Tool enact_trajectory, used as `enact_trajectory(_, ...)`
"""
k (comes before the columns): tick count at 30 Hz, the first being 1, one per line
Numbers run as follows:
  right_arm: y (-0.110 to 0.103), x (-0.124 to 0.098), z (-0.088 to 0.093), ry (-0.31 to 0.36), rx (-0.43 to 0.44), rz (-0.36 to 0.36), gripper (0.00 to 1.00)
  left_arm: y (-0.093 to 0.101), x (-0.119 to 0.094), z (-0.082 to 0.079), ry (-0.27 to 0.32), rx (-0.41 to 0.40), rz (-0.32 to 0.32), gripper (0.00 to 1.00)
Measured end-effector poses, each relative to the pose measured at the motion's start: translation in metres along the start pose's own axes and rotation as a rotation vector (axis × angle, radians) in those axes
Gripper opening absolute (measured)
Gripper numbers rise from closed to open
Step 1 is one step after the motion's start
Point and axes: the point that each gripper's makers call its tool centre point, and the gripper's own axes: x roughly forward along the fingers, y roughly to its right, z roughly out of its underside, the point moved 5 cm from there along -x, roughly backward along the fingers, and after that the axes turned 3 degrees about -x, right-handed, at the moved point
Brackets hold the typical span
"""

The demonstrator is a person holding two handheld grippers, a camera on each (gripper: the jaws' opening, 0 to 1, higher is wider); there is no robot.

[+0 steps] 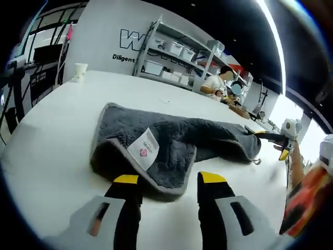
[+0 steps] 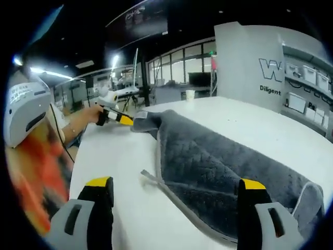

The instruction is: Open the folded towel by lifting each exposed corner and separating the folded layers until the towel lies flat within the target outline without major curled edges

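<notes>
Your left tool, tips apart and empty, sits just before the folded-over corner of the grey towel, which stretches long across the white bench toward your right tool, also apart.

Both views low, close over white table — facing from opposite ends, sharing grey towel.

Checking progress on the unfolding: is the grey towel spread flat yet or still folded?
Still folded: the grey plush towel on the white table has a corner flap doubled over, white label up.
</notes>
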Motion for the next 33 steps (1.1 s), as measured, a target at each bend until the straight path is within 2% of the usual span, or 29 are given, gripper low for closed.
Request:
enact_trajectory(3, 0.002, 0.000, 0.000, 0.000, -0.001, 0.005, 0.99, -0.001, 0.002, 0.000, -0.005, -0.028, 0.002, 0.24)
enact_trajectory(7, 0.003, 0.000, 0.001, -0.001, -0.001, 0.008, 0.98, 0.001, 0.004, 0.002, -0.019, -0.026, 0.001, 0.11)
enact_trajectory(10, 0.003, 0.000, 0.002, -0.004, -0.003, 0.008, 0.99, 0.005, 0.001, 0.001, -0.018, -0.021, 0.023, 0.03)
enact_trajectory(13, 0.003, 0.000, 0.002, -0.010, -0.007, 0.005, 0.99, 0.009, -0.004, -0.002, -0.011, -0.015, 0.040, 0.03)
enact_trajectory(21, 0.004, 0.003, 0.004, -0.015, -0.011, 0.006, 0.99, 0.012, -0.027, 0.000, -0.069, -0.006, 0.051, 0.02)
enact_trajectory(23, 0.003, 0.003, 0.005, -0.017, -0.014, 0.002, 0.99, 0.011, -0.034, 0.004, -0.105, -0.011, 0.054, 0.02)
enact_trajectory(29, 0.002, 0.004, 0.005, -0.018, -0.016, -0.001, 0.99, 0.000, -0.049, 0.018, -0.234, 0.093, -0.014, 0.02)
enact_trajectory(33, 0.002, 0.004, 0.005, -0.018, -0.020, 0.000, 0.99, -0.005, -0.054, 0.019, -0.260, 0.110, -0.034, 0.02)
